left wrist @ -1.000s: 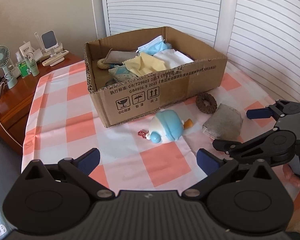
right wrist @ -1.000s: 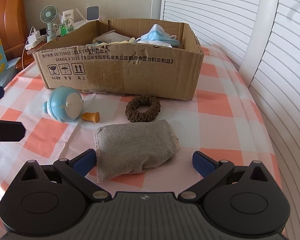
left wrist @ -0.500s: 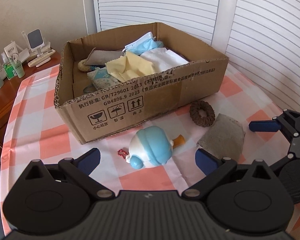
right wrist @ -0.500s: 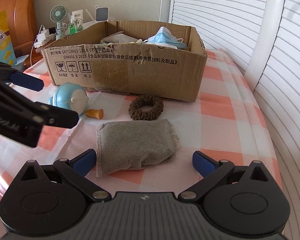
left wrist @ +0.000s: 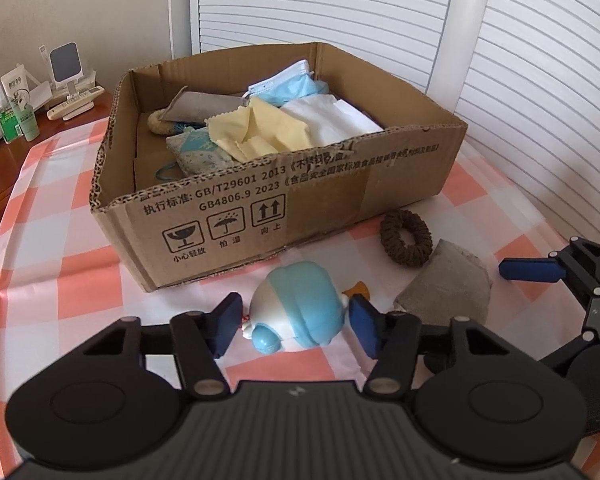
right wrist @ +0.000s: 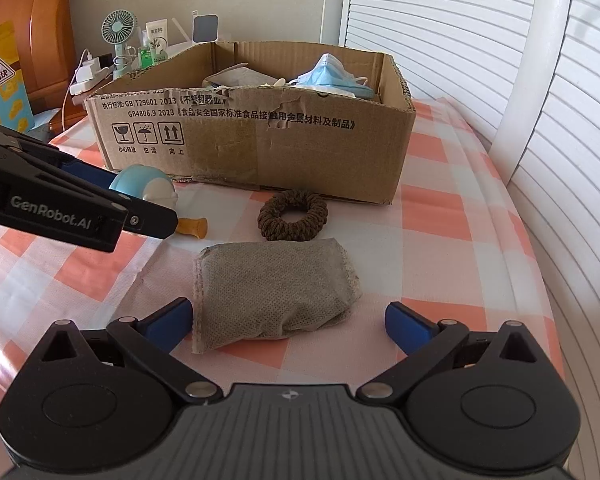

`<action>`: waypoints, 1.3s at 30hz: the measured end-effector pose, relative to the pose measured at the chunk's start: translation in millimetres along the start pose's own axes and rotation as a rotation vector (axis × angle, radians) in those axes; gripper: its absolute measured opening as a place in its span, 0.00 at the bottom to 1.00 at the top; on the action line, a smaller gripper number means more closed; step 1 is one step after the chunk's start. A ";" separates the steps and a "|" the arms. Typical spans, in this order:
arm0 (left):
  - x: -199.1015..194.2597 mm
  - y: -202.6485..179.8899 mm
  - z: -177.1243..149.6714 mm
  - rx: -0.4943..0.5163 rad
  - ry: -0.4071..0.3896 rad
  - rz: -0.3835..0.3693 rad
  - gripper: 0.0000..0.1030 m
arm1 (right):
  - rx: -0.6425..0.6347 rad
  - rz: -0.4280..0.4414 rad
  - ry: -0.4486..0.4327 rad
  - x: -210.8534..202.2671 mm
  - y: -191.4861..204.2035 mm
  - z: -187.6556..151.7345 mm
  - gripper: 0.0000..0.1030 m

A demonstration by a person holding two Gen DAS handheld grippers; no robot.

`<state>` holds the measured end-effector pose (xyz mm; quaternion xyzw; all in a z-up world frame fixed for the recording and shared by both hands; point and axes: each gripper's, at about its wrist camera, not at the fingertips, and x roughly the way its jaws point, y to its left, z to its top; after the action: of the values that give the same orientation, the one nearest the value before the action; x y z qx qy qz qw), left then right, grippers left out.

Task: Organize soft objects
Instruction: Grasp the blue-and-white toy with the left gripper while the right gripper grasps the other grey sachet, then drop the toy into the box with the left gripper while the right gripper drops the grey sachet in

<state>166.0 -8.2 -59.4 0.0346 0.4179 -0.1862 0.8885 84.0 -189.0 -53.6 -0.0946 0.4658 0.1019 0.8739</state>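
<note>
Left tongs narrowed since earlier, flanking duck toy; right tongs released.

Left gripper low, pads narrowed but not meeting. Right gripper low, jaws spread wide, level.

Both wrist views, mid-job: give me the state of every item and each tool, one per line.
Left tool: closing around the blue toy, not clearly gripping.
Right tool: open, holding nothing, pouch between its fingers.
Blue toy: on its side on the tablecloth.
Grey pouch: flat on the cloth.
Brown scrunchie: flat, beside the box.
Cardboard box: open-topped, holding cloths and a face mask.
</note>
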 end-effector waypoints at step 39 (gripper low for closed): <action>-22.0 12.9 -12.5 -0.035 0.010 -0.011 0.47 | -0.062 0.082 -0.005 -3.2 10.8 16.0 0.63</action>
<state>148.8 13.2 -52.1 0.0177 0.4258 -0.1837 0.8858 92.1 -174.7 -42.9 -0.1023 0.4638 0.1523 0.8667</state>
